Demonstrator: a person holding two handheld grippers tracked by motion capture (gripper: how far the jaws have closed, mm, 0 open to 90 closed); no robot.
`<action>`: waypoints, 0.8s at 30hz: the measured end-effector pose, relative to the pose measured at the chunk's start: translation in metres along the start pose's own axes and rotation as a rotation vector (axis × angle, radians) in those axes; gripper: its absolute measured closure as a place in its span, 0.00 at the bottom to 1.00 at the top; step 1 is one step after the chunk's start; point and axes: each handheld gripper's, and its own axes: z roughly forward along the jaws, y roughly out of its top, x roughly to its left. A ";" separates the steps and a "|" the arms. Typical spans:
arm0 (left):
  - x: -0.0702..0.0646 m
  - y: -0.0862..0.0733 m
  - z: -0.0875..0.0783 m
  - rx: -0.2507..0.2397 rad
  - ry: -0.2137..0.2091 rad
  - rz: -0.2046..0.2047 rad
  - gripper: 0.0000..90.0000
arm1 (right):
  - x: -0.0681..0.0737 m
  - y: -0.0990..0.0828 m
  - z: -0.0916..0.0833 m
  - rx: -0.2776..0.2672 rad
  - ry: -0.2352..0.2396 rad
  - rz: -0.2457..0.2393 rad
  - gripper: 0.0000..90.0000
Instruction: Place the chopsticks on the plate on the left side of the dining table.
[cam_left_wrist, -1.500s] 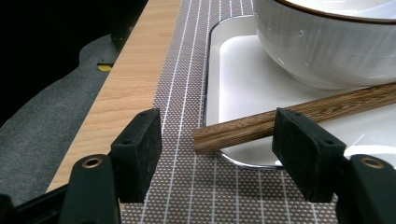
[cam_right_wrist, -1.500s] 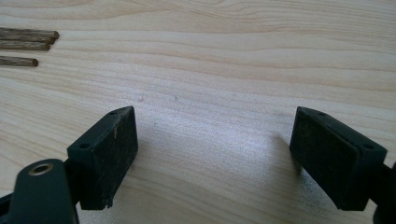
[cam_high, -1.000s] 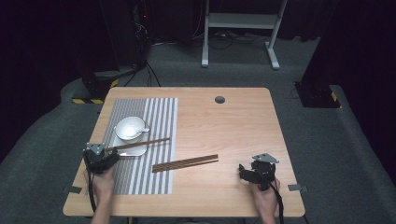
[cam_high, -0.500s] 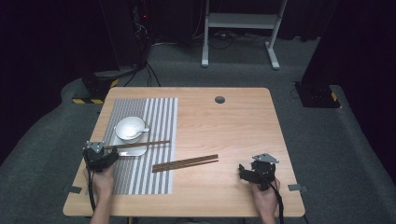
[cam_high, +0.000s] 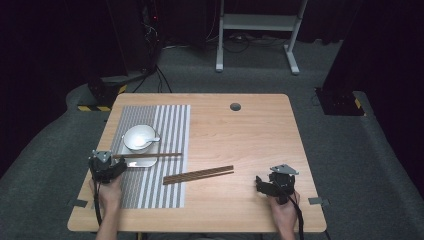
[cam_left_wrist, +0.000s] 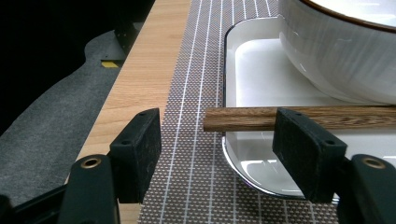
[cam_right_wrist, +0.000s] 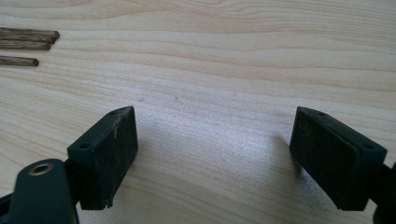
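Observation:
A white bowl (cam_high: 138, 137) sits on a small white plate (cam_high: 134, 161) on the striped placemat (cam_high: 165, 125). One brown chopstick (cam_high: 150, 155) lies across the plate's rim. Its near end (cam_left_wrist: 243, 118) lies between the wide-open jaws of my left gripper (cam_high: 119, 164) (cam_left_wrist: 222, 135), and neither pad presses on it. A bundle of chopsticks (cam_high: 198, 175) lies on the bare wood at the table's middle, with three ends (cam_right_wrist: 28, 44) showing in the right gripper view. My right gripper (cam_high: 260, 183) (cam_right_wrist: 217, 121) rests open on the wood to the right of them, with nothing between its fingers.
The wooden table (cam_high: 250, 135) has a round cable hole (cam_high: 235, 106) near its far edge. The table's left edge (cam_left_wrist: 135, 84) runs close beside the placemat, with grey carpet below. A white metal stand (cam_high: 255, 30) is on the floor beyond the table.

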 end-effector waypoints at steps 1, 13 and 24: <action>0.000 0.000 0.000 0.000 -0.001 -0.001 0.36 | 0.000 0.000 0.000 0.000 0.000 0.000 0.17; 0.002 0.000 0.002 0.002 -0.003 -0.005 0.36 | 0.000 0.000 0.000 0.000 0.000 0.000 0.17; 0.004 0.000 0.002 0.007 -0.018 -0.010 0.36 | 0.000 0.000 0.000 0.000 0.000 0.000 0.17</action>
